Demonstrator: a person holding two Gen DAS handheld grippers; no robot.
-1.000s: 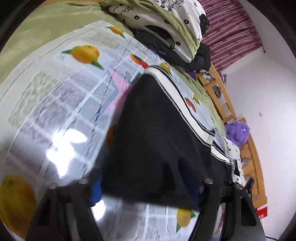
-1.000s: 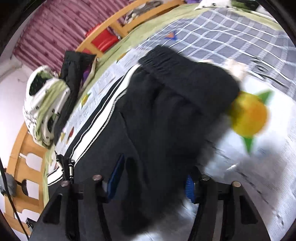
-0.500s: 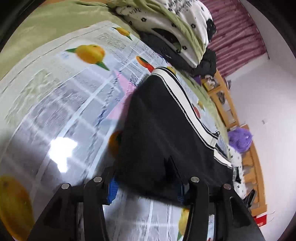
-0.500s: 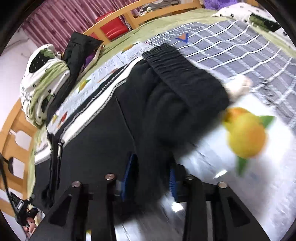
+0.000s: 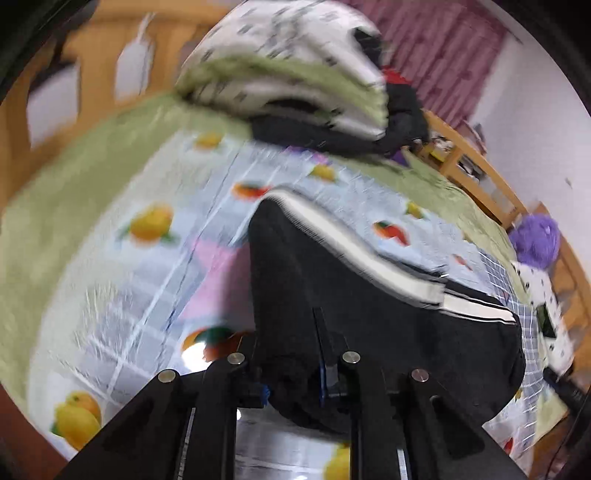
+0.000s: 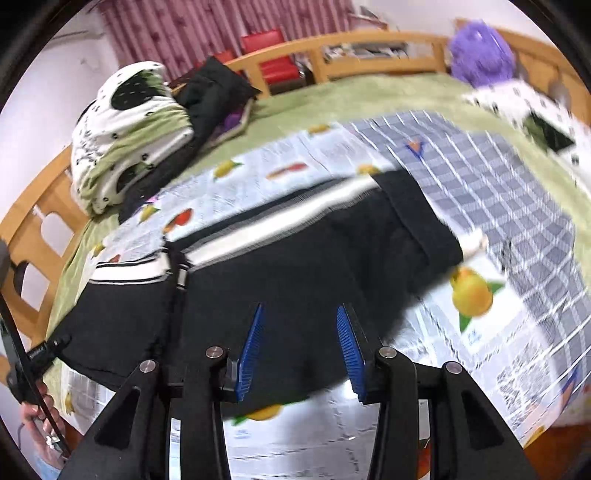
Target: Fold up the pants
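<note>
- A shiny sheet (image 6: 461,369) with fruit pictures covers the bed, and a green blanket (image 6: 362,96) lies under it.
- A grey checked cloth (image 6: 498,177) lies on the far right part of the bed, in the right wrist view.
- A rolled-up white and green quilt (image 6: 125,136) sits at the head of the bed. A black jacket (image 6: 214,92) lies just beside it.
- A wooden bed rail (image 6: 362,44) runs along the far side. A fluffy purple thing (image 6: 480,51) sits near the rail, and a red chair (image 6: 273,59) stands behind the rail by the pink curtain (image 6: 184,33).
- The black pants (image 6: 295,266) lie across the fruit sheet. A white stripe (image 6: 280,221) runs down their far side.
- The waistband end points toward the checked cloth, and the leg end hangs near the left edge of the bed.
- The left gripper (image 5: 295,376) points down at a slant. Its jaws are closing, and black pants cloth is bunched between them and looks pinched.
- The pants cloth rises up to that gripper like a little tent.
- The right gripper (image 6: 299,347) also points down at a slant, over the near edge of the pants.
- Its blue pads (image 6: 251,347) stand apart, and nothing is squeezed between them. The pants show in the gap, lower down.
- The pictures are blurry, mostly the left one.
- A hand (image 6: 40,428) shows at the bottom left of the right wrist view, holding a thin black stick.
</note>
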